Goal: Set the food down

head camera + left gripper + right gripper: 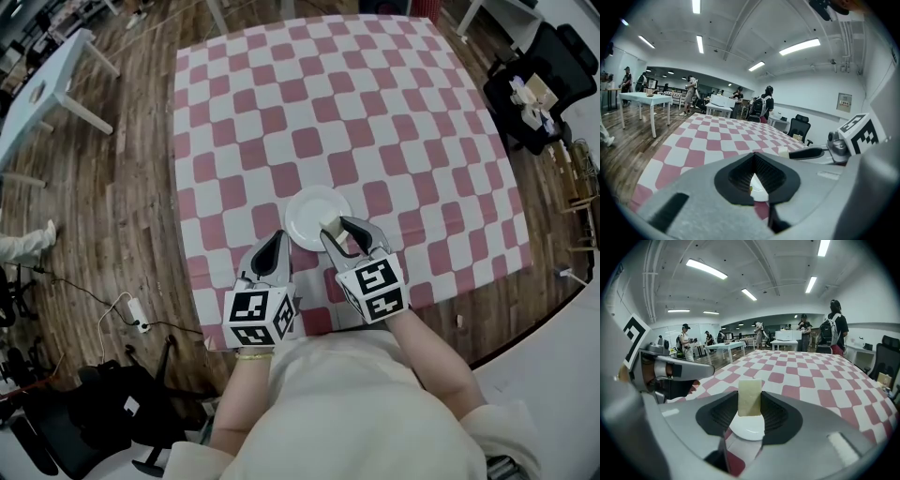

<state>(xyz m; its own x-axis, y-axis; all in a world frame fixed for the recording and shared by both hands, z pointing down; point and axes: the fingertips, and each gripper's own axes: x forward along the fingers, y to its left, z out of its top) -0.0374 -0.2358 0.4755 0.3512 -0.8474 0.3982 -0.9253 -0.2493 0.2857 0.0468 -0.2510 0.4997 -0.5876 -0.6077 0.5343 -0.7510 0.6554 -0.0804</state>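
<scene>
The right claw (749, 409) clamps the pale food block (750, 397) just above the white plate (309, 211), not yet released, while the left claw (272, 249) beside it is pinched together, empty.

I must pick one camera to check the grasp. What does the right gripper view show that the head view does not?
Only the right gripper view: ceiling lights and people beyond the table. Only the head view: a power strip and the person's cream top. Both: the right tool shut on the pale food block above the white plate.
</scene>
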